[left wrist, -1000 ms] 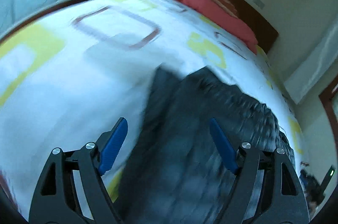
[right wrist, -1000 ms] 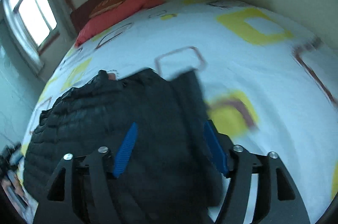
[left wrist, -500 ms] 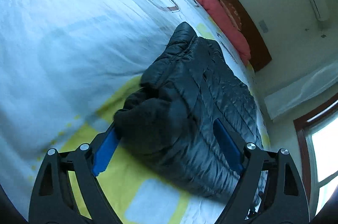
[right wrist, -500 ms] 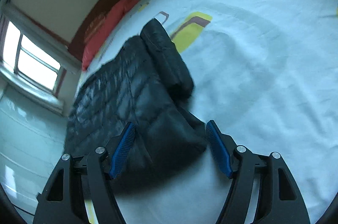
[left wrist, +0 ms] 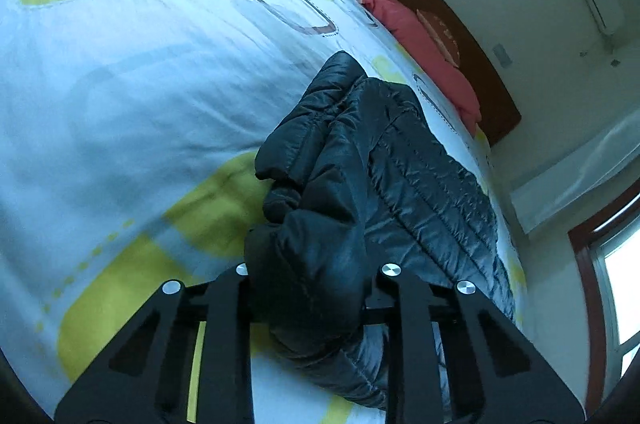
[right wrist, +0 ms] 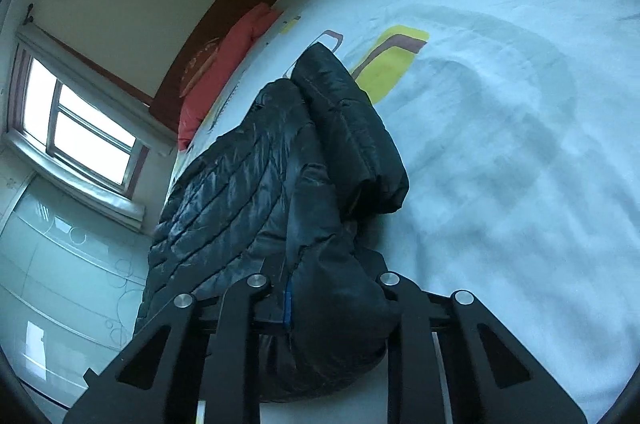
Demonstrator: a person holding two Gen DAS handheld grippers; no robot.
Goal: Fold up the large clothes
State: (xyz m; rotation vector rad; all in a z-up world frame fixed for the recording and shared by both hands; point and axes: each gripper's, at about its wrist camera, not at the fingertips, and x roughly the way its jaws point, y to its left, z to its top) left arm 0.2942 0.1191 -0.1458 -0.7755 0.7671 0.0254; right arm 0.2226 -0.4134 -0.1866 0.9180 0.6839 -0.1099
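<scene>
Black quilted fabric: we have a dark, shiny, quilted puffer jacket (left wrist: pixel 404 160) lying on the white bed cover with yellow and brown squares (left wrist: pixel 120 96), its near end bunched up between our fingers.

Left claw: our left gripper (left wrist: pixel 310 288) is clenched on a thick wad of the jacket's near end; the padding bulges over the jaws and hides the blue pads.

Right claw: our right gripper (right wrist: pixel 324 292) is likewise clamped on a wad of the jacket (right wrist: pixel 256 184) at its near edge, with only a sliver of blue pad showing beside the cloth.

Long axis: the jacket runs away from both claws toward the red pillow (left wrist: pixel 424 52) and the dark wooden headboard (left wrist: pixel 480 64), so we hold one short end and the far end rests free on the cover.

Sleeve: a puffy sleeve (right wrist: pixel 352 128) lies folded along the body, on the left in the left wrist view and on the right in the right wrist view.

Nearer hand: neither, as far as we can judge; both sit at the same near end, side by side.

Next move, our judgement: carrying the held end forward along that axis, both hands level, would lay it over the far half; uneven lift would skew the fold or let the sleeve slide out.
</scene>
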